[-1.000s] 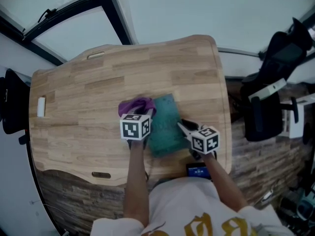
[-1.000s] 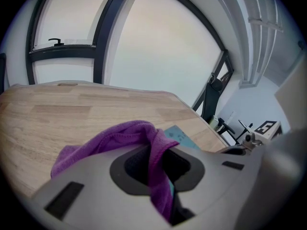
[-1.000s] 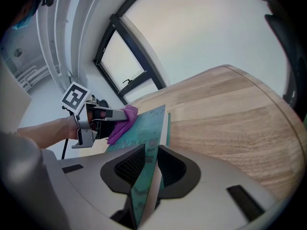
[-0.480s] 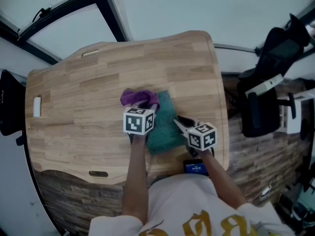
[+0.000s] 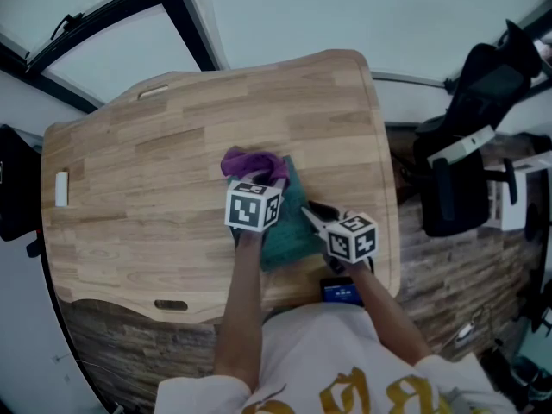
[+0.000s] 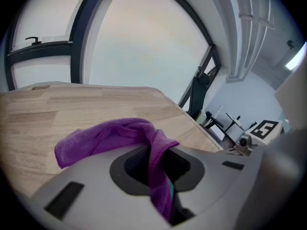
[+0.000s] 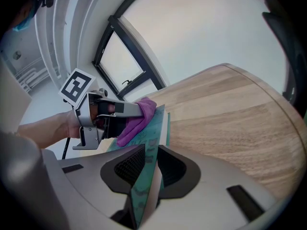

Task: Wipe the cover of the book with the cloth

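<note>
A teal book [image 5: 290,228] lies on the wooden table [image 5: 155,179] near its front right. My right gripper [image 5: 312,218] is shut on the book's near right edge; in the right gripper view the book [image 7: 152,143] runs out from between the jaws. My left gripper [image 5: 263,188] is shut on a purple cloth [image 5: 250,162], which rests at the book's far left corner. In the left gripper view the cloth [image 6: 115,138] hangs out of the jaws and spreads to the left. From the right gripper view the cloth [image 7: 136,121] lies on the cover under the left gripper [image 7: 136,110].
A small white object [image 5: 61,189] lies at the table's left edge. A dark office chair [image 5: 470,145] stands to the right of the table. A dark phone-like item [image 5: 342,292] sits by the table's front edge. Window frames run behind the table.
My left gripper has moved the purple cloth a little to the right and away from me along the book's far left corner. The right gripper has kept its hold on the book.
</note>
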{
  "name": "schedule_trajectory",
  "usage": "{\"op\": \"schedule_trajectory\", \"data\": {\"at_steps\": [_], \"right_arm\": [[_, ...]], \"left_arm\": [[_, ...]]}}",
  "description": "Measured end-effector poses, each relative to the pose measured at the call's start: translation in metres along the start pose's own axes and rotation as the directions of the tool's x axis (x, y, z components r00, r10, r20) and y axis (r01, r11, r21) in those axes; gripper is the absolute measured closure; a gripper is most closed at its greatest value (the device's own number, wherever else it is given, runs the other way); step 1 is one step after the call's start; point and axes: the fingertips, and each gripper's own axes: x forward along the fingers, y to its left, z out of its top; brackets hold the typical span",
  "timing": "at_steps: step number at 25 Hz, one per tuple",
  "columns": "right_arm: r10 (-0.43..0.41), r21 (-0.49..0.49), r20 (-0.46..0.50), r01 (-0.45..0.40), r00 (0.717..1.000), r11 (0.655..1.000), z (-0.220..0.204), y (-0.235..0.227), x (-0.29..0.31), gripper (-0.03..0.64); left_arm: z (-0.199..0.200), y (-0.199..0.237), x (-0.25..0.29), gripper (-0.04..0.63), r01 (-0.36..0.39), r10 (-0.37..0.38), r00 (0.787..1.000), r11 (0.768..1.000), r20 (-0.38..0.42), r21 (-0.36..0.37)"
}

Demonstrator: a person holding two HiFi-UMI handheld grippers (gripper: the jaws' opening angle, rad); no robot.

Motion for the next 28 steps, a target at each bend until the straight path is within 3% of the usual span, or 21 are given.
{"op": "schedule_trajectory", "data": {"at_steps": [28], "right_arm": [[0.013, 0.020, 0.012, -0.013, 1.000, 1.000, -0.001, 0.000, 0.001, 0.548]], "left_arm": [[0.006, -0.020, 0.016, 0.546, 0.047, -0.047, 0.998, 0.999, -0.030, 0.026]]}}
